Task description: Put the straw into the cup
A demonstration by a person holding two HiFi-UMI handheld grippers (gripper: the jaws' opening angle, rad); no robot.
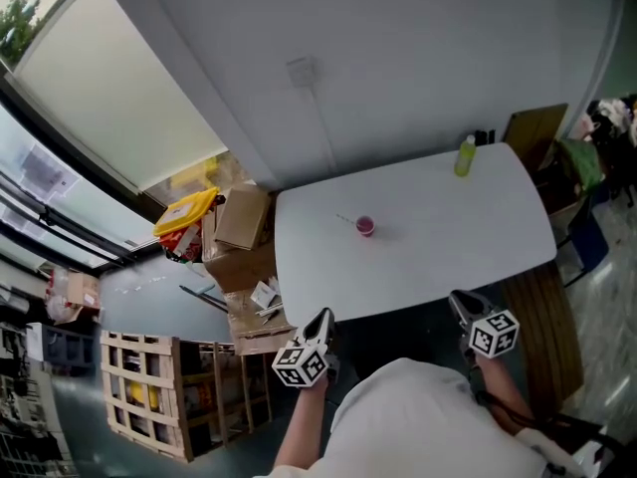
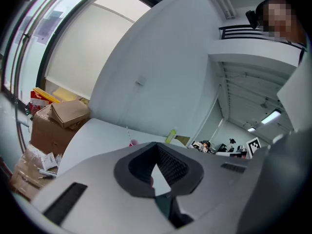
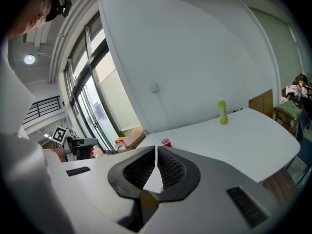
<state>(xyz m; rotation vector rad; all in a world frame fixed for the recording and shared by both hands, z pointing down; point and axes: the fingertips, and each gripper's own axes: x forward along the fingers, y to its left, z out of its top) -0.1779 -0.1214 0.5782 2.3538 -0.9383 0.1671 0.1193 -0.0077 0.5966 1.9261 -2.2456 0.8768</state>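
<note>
White counter (image 1: 448,242), seen from the near edge, with the person standing at it in a white top (image 1: 418,426).

Left gripper (image 1: 323,317): held low just off the counter's near edge, marker cube facing up. Its fingers (image 2: 168,165) are pressed together at the tips with nothing between them.

Right gripper (image 1: 460,300): held at the same near edge, well apart from the left one. Its ribbed fingers (image 3: 170,170) likewise meet at the tips and carry nothing.

Cup (image 1: 365,226): small and red, upright near the middle of the counter and well beyond both grippers.

Straw (image 1: 345,218): a thin pale line just beside the cup, on the side toward the window. It is too fine to tell whether it lies flat on the counter or leans against the cup's rim.

Green bottle (image 1: 465,155): upright near the far edge of the counter, close to the wall and well apart from the cup.

Surroundings: a brown wooden board (image 1: 532,127) leans at the counter's far right corner. Cardboard boxes (image 1: 244,217) are stacked on the floor beside the counter's left end, with a yellow object (image 1: 186,210) next to them. A slatted wooden crate (image 1: 149,391) stands nearer the person on that side. A small socket plate (image 1: 301,71) sits on the plain wall behind the counter, and a large window runs along the left.
</note>
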